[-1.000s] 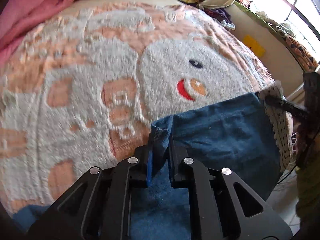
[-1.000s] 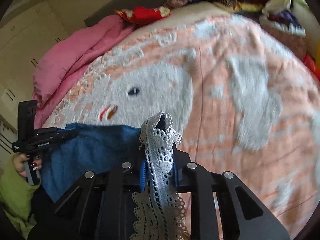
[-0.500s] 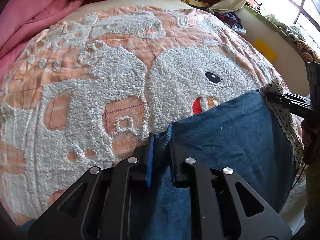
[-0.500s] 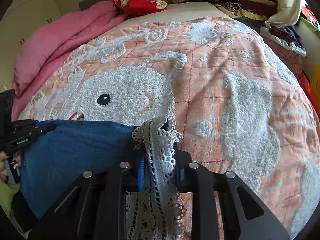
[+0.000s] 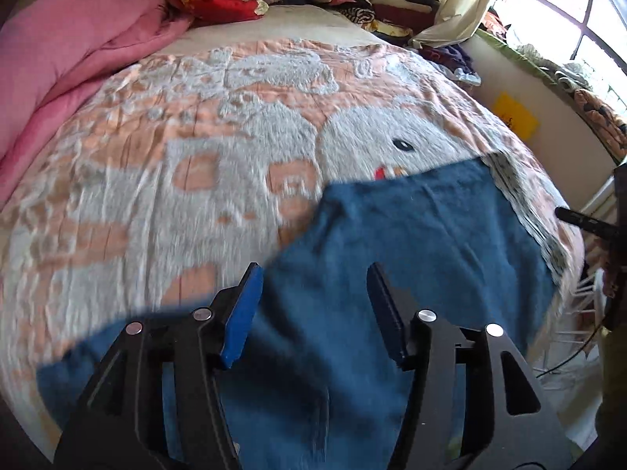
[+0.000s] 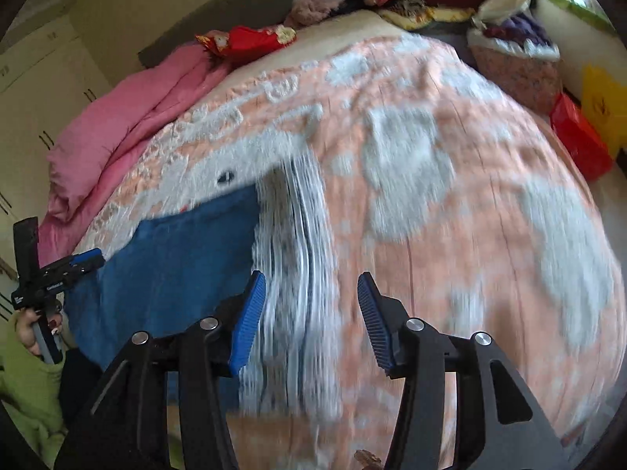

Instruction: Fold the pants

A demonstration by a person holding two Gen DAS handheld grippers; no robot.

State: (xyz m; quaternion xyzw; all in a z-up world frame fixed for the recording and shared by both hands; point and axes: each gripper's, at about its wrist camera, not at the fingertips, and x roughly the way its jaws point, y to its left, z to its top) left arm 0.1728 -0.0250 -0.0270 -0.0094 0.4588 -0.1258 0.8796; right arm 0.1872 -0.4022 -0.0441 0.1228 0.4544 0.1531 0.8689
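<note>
Now both jaws apart: left gripper [image 5: 311, 305], right gripper [image 6: 311, 313] released pants [image 5: 411, 243].

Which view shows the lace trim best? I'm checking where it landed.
The right wrist view: the lace trim runs down mid-frame, though blurred. The left wrist view shows it only as a thin strip along the blue pants' right edge.

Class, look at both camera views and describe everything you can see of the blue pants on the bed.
The pants are dark blue, a soft, slightly fuzzy-looking fabric, with a white lace trim along one edge. They lie spread on the bedspread near its edge, mostly flat with a few wrinkles. Both views are motion-blurred. Neither hand-held gripper grips them: the left hand-held gripper and right hand-held gripper are open just above the cloth.
</note>
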